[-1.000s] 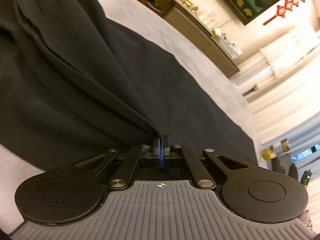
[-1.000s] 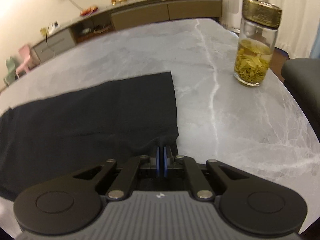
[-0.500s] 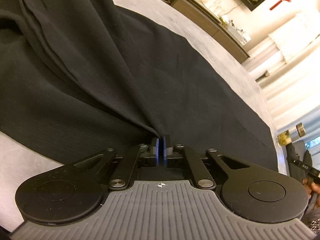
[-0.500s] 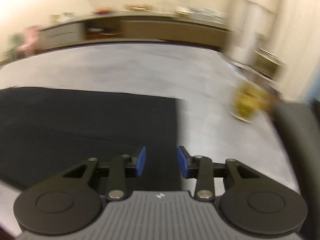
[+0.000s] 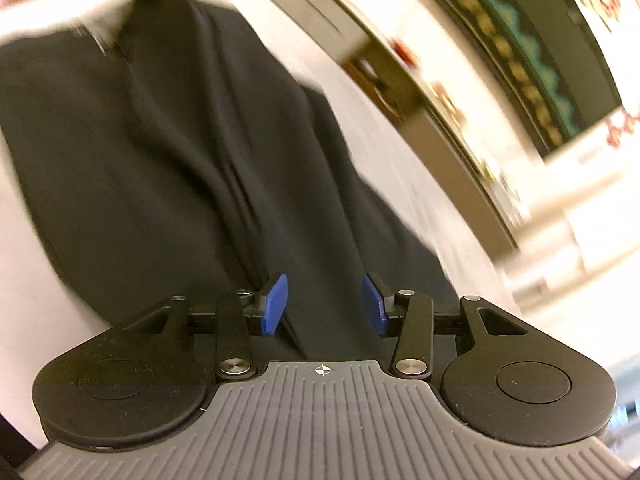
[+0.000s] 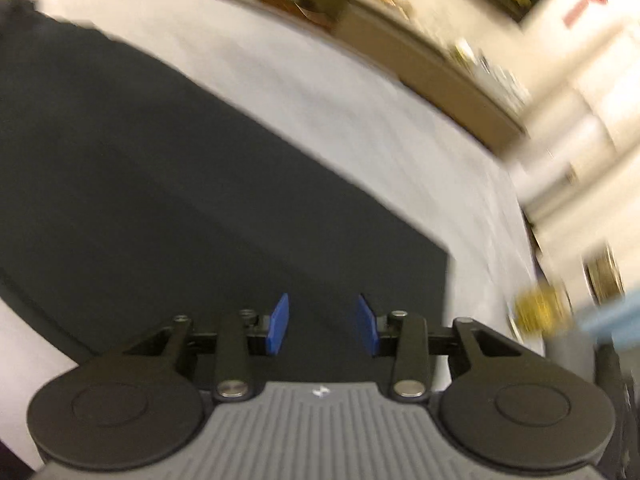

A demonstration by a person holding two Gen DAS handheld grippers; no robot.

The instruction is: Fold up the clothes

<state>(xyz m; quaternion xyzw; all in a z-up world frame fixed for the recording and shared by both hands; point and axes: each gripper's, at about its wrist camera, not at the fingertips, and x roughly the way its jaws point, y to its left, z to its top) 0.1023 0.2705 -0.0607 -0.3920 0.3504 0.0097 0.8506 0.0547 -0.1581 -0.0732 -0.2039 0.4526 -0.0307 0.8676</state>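
Observation:
A black garment (image 5: 168,152) lies on the pale grey table, with long folds running up the left wrist view. My left gripper (image 5: 325,305) hovers over its near edge, jaws opening, blue pads apart, and nothing is pinched between them. In the right wrist view the same black garment (image 6: 168,184) lies flat, its corner at lower right. My right gripper (image 6: 322,325) sits above that corner area, jaws opening too, pads clear of the cloth. Both views are blurred by motion.
The grey marble table (image 6: 360,120) stretches beyond the garment. A glass jar of yellow-green tea (image 6: 540,312) stands blurred near the table's right edge. A long wooden sideboard (image 6: 420,64) with small items lines the far wall, under a dark framed picture (image 5: 520,52).
Both grippers have let go of the black garment and their pads now stand apart. Both have pulled away and rolled, so the views tilt. The cloth has dropped onto the table.

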